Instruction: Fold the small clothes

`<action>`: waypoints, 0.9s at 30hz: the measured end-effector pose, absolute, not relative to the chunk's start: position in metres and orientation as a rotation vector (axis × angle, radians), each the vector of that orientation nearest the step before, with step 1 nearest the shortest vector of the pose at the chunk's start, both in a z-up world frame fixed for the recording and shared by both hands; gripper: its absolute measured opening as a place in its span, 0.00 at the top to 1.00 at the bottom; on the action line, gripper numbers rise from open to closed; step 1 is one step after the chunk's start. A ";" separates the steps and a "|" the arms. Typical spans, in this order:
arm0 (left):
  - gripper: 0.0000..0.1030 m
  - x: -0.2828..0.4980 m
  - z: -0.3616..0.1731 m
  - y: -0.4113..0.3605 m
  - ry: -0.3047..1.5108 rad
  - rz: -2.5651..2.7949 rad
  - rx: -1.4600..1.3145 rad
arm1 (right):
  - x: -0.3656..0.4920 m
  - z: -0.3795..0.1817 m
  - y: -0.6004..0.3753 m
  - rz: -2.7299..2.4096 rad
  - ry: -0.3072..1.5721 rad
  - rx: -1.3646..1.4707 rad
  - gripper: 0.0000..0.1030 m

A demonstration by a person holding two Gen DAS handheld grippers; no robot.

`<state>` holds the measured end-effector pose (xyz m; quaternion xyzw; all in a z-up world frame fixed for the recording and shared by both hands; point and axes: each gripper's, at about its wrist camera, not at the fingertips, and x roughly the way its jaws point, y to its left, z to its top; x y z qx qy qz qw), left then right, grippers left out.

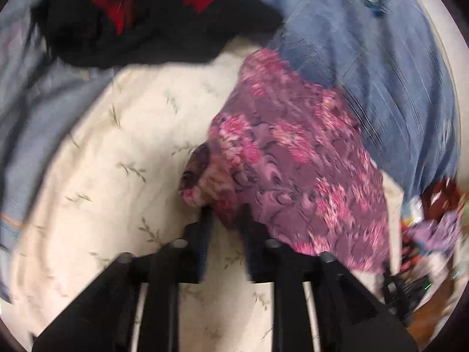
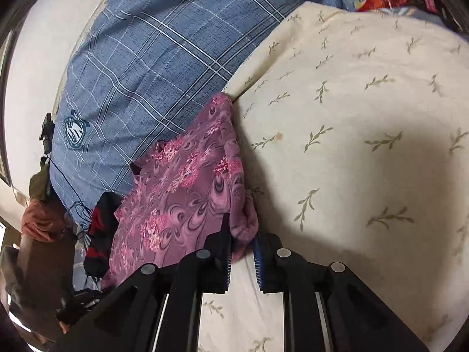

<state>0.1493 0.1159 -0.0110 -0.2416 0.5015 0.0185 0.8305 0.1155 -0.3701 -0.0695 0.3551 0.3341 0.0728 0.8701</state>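
A small purple garment with pink flowers (image 1: pixel 293 158) lies crumpled on the cream leaf-print sheet (image 1: pixel 123 152), against a blue plaid cover. My left gripper (image 1: pixel 226 220) is at the garment's near corner. Its fingers stand apart, the cloth's edge lies loose between the tips, and the view is blurred. In the right wrist view the same purple garment (image 2: pixel 181 193) runs up along the edge of the cream sheet (image 2: pixel 351 123). My right gripper (image 2: pixel 242 242) holds a bunched fold of its hem, which fills the narrow gap between the two pads.
A blue plaid cover (image 2: pixel 140 67) with a crest fills the far side. A black and red garment (image 1: pixel 152 20) lies beyond the sheet, and more clothes and clutter (image 1: pixel 433 223) sit at the right edge. Dark cables (image 2: pixel 79 211) hang beside the plaid cover.
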 end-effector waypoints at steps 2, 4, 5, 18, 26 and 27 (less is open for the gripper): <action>0.41 0.137 0.003 0.112 1.004 0.076 -0.425 | 0.110 -0.061 -0.369 0.136 0.696 0.707 0.81; 0.40 0.131 0.014 0.107 0.954 0.091 -0.374 | 0.100 -0.053 -0.371 0.120 0.686 0.674 0.76; 0.39 0.130 0.019 0.104 0.935 0.097 -0.347 | 0.096 -0.049 -0.371 0.114 0.682 0.658 0.71; 0.20 0.129 0.038 0.090 0.842 0.163 -0.141 | 0.092 -0.011 -0.357 0.075 0.681 0.437 0.41; 0.17 0.178 0.033 0.092 0.909 0.131 -0.052 | 0.134 -0.007 -0.349 0.098 0.703 0.391 0.40; 0.17 0.189 0.034 0.096 0.917 0.137 -0.051 | 0.143 -0.005 -0.349 0.100 0.705 0.386 0.40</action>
